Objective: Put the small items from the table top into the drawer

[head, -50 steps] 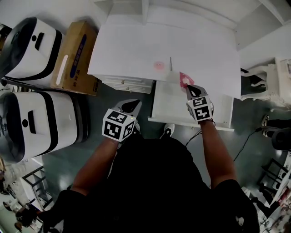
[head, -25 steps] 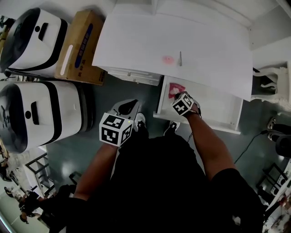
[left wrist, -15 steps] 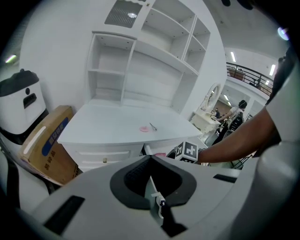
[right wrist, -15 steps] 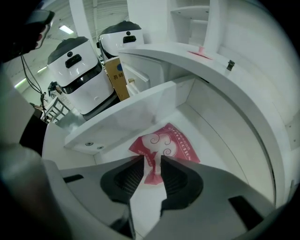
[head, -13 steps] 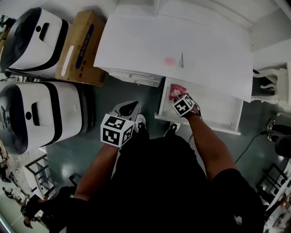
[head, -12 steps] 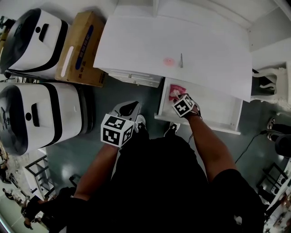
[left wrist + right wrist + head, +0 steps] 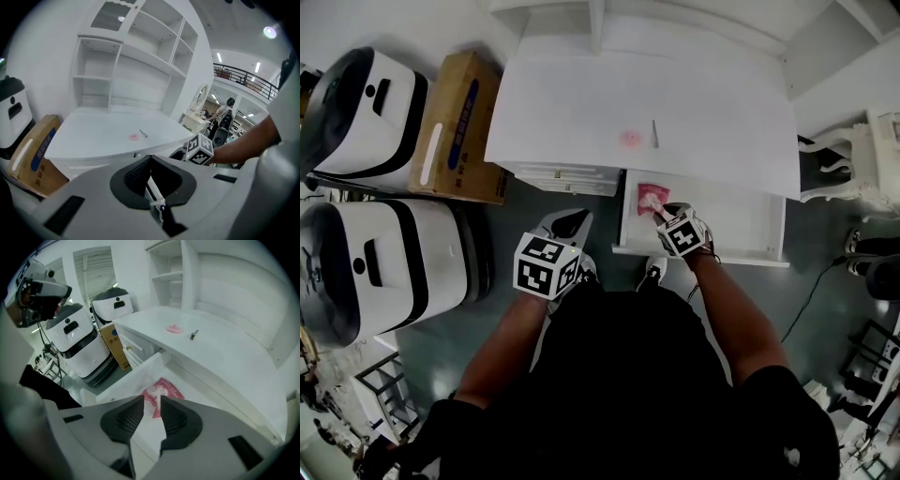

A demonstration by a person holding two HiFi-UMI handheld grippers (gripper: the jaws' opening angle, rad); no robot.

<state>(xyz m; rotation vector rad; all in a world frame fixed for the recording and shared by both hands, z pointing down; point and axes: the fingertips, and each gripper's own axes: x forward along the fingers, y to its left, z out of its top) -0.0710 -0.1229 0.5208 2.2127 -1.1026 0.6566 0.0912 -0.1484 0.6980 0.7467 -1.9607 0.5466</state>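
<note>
A red-and-pink packet (image 7: 650, 196) (image 7: 164, 389) lies at the left end of the open white drawer (image 7: 727, 220) (image 7: 140, 373). My right gripper (image 7: 660, 209) (image 7: 151, 404) hangs over it, slightly open, with the packet's near corner in the gap between the fingers. On the white table top (image 7: 581, 103) a small pink disc (image 7: 629, 138) (image 7: 174, 328) (image 7: 134, 137) sits beside a thin metal pin (image 7: 654, 133) (image 7: 193, 335) (image 7: 143, 134). My left gripper (image 7: 570, 221) (image 7: 150, 177) is held low in front of the table, left of the drawer, shut and empty.
Two white-and-black machines (image 7: 366, 103) (image 7: 380, 267) and a cardboard box (image 7: 455, 122) stand on the floor left of the table. A white shelf unit (image 7: 126, 65) rises behind the table. A white chair (image 7: 839, 155) and a floor cable (image 7: 811, 291) are at the right.
My right gripper brought the packet from the table's front edge down into the drawer's left end and its fingers have parted a little. The left gripper has hardly moved.
</note>
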